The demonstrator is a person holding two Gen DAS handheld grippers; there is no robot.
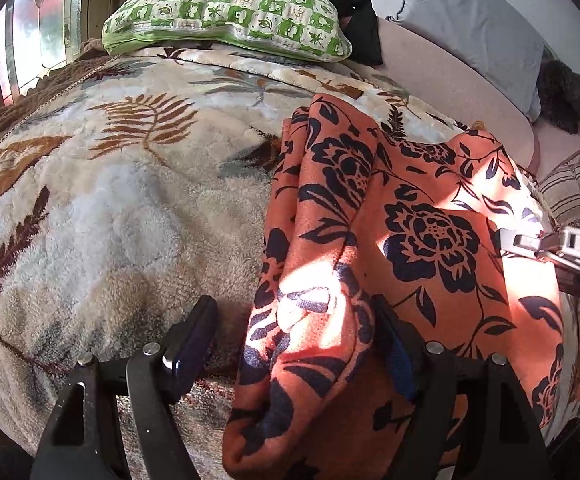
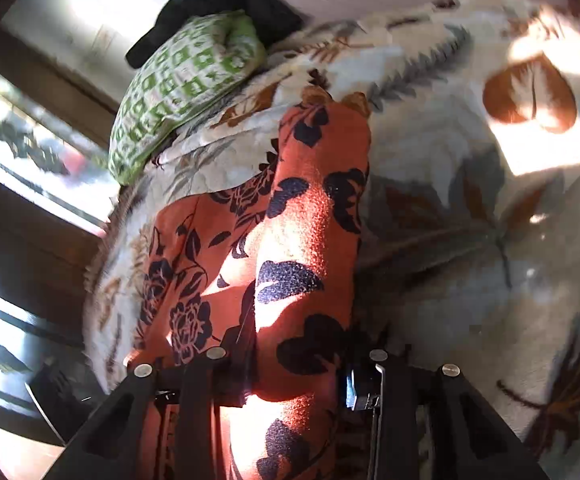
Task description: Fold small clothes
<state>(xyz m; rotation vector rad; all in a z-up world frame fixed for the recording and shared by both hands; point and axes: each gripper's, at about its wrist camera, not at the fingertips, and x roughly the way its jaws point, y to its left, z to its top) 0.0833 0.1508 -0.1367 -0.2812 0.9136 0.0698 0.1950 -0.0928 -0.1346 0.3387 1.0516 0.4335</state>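
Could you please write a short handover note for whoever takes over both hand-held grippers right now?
Left hand-held gripper: jaws wide apart and not clamped, with a fold of the orange floral garment lying between them.
Right hand-held gripper: jaws drawn in on a bunched edge of the same garment, gripping it.
The garment lies rumpled on the leaf-print blanket, below the green checked pillow and a black cloth.
Done: one side is gathered up; no neat fold shows yet.
Left: probably grip with the left, spread the garment flat, then fold it.
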